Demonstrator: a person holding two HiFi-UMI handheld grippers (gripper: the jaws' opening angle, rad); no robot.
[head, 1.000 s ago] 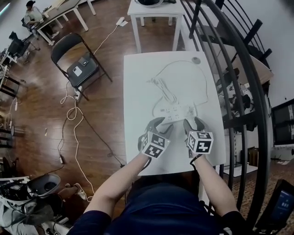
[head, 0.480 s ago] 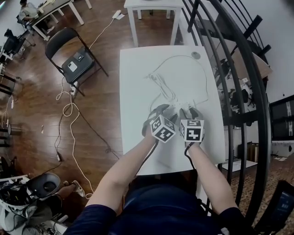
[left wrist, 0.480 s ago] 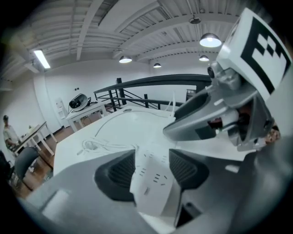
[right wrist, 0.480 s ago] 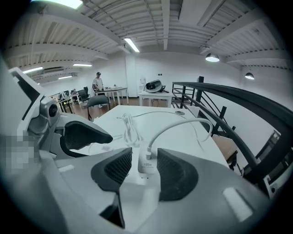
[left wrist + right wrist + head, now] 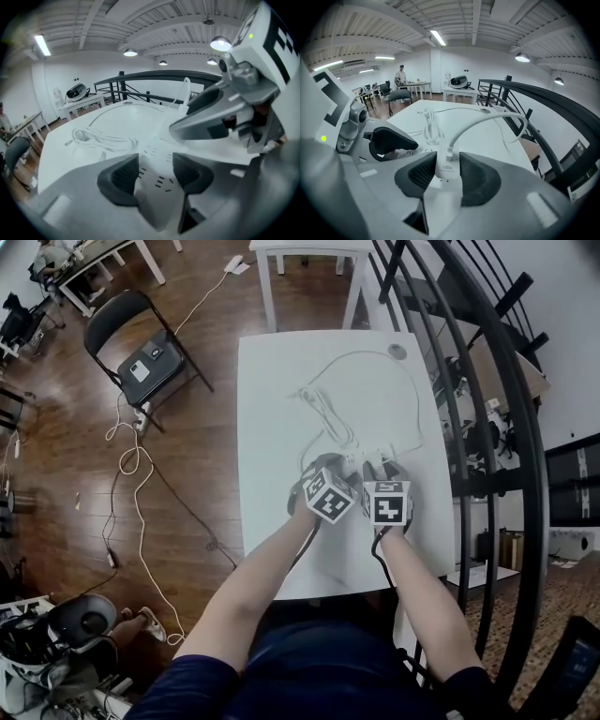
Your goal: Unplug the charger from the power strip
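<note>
A white power strip [image 5: 157, 154] lies on the white table [image 5: 272, 427]. My left gripper [image 5: 155, 176] straddles it with its jaws wide apart, the pads on either side of the slotted top and not pressing. A white charger [image 5: 447, 169] stands plugged in the strip, and its white cable [image 5: 487, 119] arcs away to the right. My right gripper [image 5: 447, 176] is closing its jaws, and both pads touch the charger's sides. In the head view, the left gripper [image 5: 323, 465] and the right gripper [image 5: 382, 470] sit side by side over the strip [image 5: 351, 463], which they mostly hide.
A coiled white cable [image 5: 323, 409] lies beyond the strip, and a small round object [image 5: 398, 352] sits at the table's far right corner. A black railing [image 5: 487, 381] runs close along the right. A folding chair [image 5: 141, 352] and loose floor cords [image 5: 141, 484] are to the left.
Both grippers moved forward and down onto the power strip and came closer together. The right jaws narrowed around the charger.
</note>
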